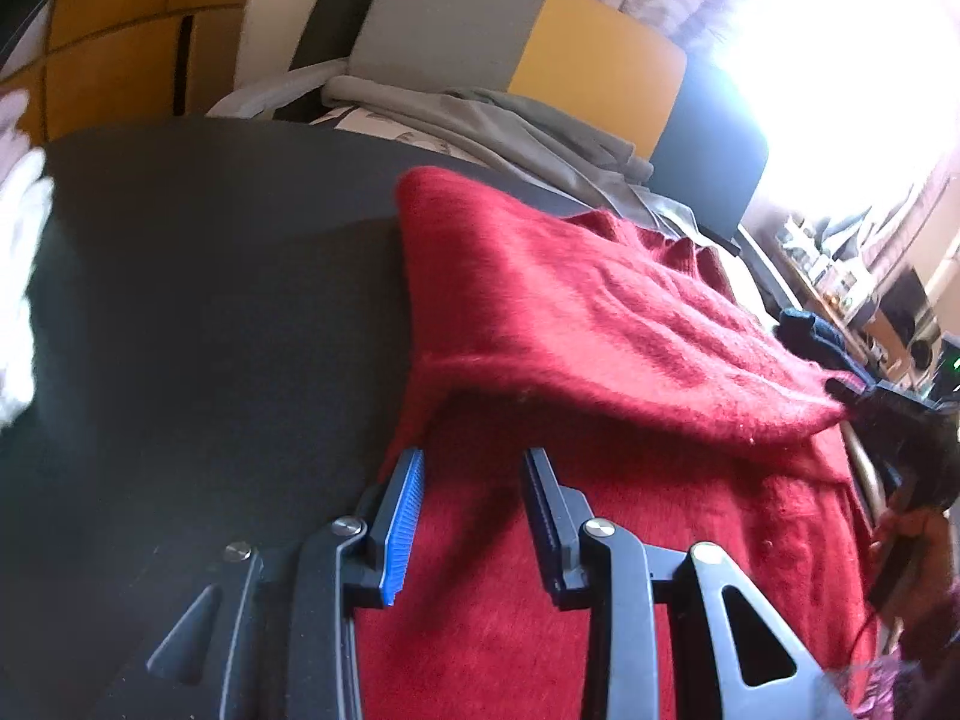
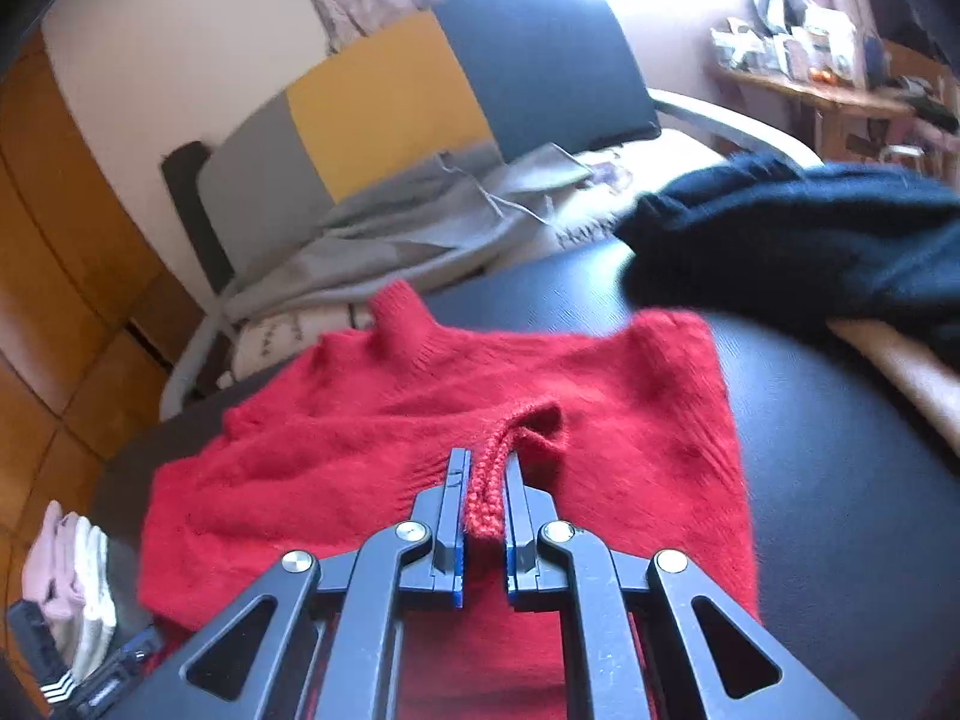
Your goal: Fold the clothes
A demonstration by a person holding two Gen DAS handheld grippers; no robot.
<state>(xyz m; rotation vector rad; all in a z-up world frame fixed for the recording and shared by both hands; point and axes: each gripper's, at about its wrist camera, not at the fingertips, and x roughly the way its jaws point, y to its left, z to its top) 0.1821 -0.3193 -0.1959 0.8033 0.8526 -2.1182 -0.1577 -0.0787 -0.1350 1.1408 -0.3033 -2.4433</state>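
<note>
A red knitted sweater (image 2: 372, 438) lies spread on the black table (image 2: 840, 420), its roll collar (image 2: 396, 306) pointing to the far edge. My right gripper (image 2: 486, 459) is shut on a ribbed knit edge of the sweater (image 2: 483, 492), pulled up into a small ridge. In the left wrist view a flap of the red sweater (image 1: 600, 312) is lifted and drawn right, where the right gripper (image 1: 864, 402) pinches its tip. My left gripper (image 1: 474, 462) stands open just over the sweater's left edge, with only the flat cloth beneath its blue-padded fingers (image 1: 405, 510).
A dark navy garment (image 2: 780, 228) lies at the table's far right. Grey clothes (image 2: 408, 222) are draped on a grey, yellow and dark chair (image 2: 384, 96) behind the table. A pile of pink and white clothes (image 2: 66, 570) sits at the left. A hand (image 1: 912, 534) shows at right.
</note>
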